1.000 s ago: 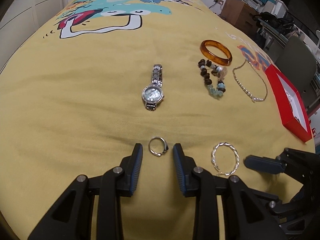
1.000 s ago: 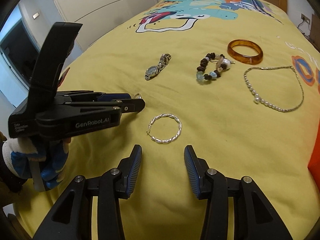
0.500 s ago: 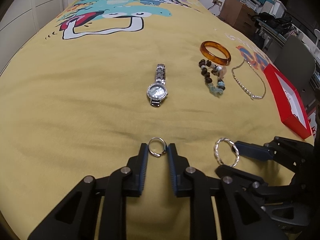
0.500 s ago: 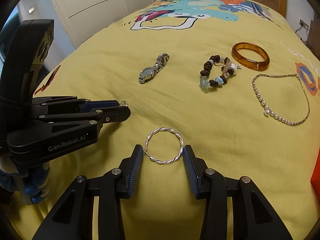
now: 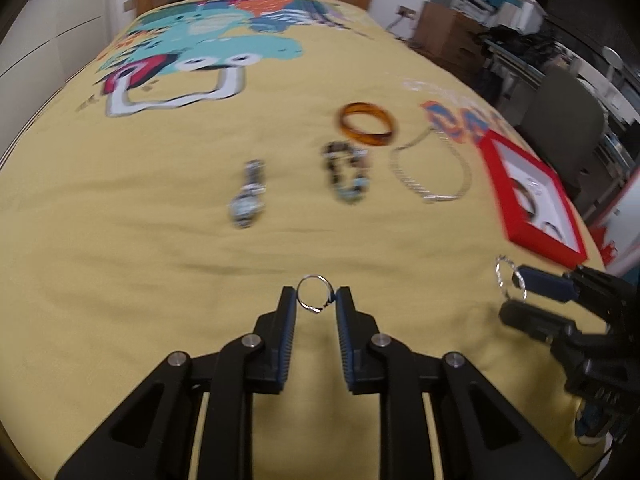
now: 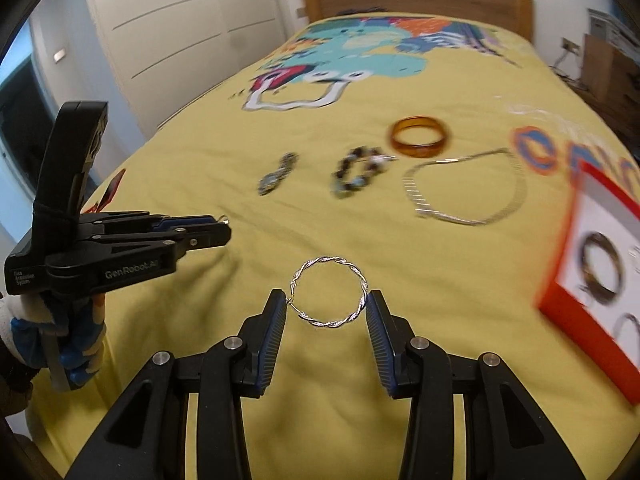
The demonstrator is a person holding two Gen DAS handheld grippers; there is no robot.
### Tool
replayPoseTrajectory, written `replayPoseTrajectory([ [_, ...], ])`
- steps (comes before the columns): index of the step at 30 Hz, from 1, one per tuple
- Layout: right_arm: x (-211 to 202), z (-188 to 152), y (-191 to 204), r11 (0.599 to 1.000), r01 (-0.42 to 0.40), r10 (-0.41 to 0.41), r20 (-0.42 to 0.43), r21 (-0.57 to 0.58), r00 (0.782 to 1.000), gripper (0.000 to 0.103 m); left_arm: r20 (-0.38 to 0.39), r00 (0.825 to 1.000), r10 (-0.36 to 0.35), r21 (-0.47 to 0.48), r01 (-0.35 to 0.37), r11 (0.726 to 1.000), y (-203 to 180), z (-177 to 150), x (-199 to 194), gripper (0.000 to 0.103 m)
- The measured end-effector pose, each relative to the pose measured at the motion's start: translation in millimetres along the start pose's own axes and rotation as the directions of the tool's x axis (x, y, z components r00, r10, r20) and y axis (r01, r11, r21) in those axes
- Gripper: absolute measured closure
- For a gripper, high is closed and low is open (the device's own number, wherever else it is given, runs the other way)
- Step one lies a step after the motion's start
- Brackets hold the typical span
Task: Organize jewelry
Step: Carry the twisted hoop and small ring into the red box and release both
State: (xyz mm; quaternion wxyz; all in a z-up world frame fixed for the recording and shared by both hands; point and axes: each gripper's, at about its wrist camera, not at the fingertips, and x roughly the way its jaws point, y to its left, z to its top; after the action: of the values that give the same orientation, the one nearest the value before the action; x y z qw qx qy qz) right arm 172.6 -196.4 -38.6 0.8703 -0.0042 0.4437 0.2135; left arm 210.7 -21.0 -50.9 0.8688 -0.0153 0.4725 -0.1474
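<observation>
Both things have just come up off the yellow bed [image 5: 120,264]. The right tool [image 6: 326,306] is closed on the twisted bracelet [image 6: 329,292], the left tool [image 5: 317,300] on the small ring [image 5: 315,294]. The red box [image 6: 576,292] waits, near right.

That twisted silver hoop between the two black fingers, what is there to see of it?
The twisted silver hoop is a thin ring of shiny metal strands wound like rope, with a small clasp at its left edge. The right gripper pinches it across its width, one blue-padded finger on each side. It seems lifted off the yellow bedspread and faces the camera. In the left view it shows edge-on at that gripper's tip.
</observation>
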Motion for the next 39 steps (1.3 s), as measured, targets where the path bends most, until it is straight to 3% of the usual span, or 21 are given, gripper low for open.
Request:
replayPoseTrajectory([
  [6, -54, -13, -76, 0.989, 0.119, -0.122, 0.032, 0.088, 0.992, 0.062, -0.012, 0.994, -0.108, 0.091, 0.109, 0.990, -77, 19, 10, 0.084],
  [12, -82, -13, -163, 0.954, 0.240, -0.248, 0.026, 0.178, 0.968, 0.062, -0.031, 0.977, -0.209, 0.201, 0.211, 0.957, -168, 59, 36, 0.084],
  [21, -58, -3, -257, 0.928, 0.314, -0.313, -0.040, 0.202, 0.949, 0.062, -0.054, 0.976, -0.210, 0.313, 0.216, 0.925, -270, 130, 105, 0.084],
  [28, -29, 3, -286, 0.946, 0.293, -0.282, -0.090, 0.141, 0.955, 0.062, -0.089, 0.986, -0.141, 0.336, 0.163, 0.928, -304, 158, 166, 0.084],
  [35, -16, 7, -296, 0.963, 0.263, -0.254, -0.131, 0.055, 0.958, 0.061, -0.154, 0.984, -0.095, 0.328, 0.142, 0.934, -304, 163, 207, 0.084],
  [39, -12, 7, -292, 0.962, 0.270, -0.271, -0.157, -0.032, 0.950, 0.061, -0.175, 0.979, -0.106, 0.298, 0.155, 0.942, -299, 168, 211, 0.083],
])
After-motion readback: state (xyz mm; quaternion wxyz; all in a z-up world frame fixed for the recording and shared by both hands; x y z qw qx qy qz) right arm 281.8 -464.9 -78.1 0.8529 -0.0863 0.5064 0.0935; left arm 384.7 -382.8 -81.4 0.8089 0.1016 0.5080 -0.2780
